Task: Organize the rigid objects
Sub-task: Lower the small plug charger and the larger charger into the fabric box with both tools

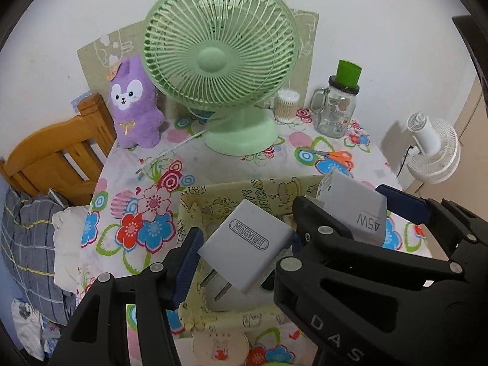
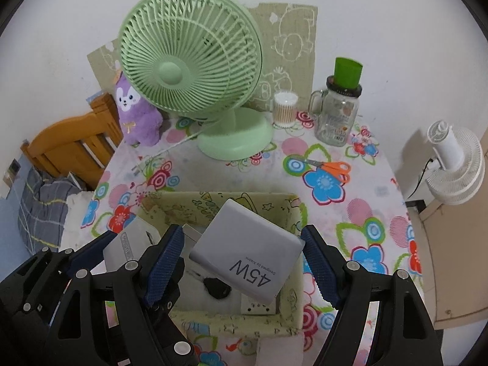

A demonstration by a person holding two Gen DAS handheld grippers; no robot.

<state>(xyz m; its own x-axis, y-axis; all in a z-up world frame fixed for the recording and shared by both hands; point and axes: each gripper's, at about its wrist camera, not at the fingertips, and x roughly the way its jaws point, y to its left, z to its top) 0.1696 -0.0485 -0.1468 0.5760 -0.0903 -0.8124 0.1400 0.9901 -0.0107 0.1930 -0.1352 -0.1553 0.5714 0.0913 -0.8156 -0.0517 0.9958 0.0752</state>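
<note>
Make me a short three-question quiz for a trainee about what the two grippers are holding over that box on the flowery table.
1. True or false: the left gripper holds the charger marked 45W.
2. Which thing lies on the tablecloth between the fabric box and the glass jar? A. scissors B. a spoon C. a phone
3. Fill in: the small white charger in the left gripper shows two metal ____ pointing down toward the box.

Key:
1. False. The right gripper holds the 45W charger.
2. A, the orange-handled scissors.
3. prongs
</note>
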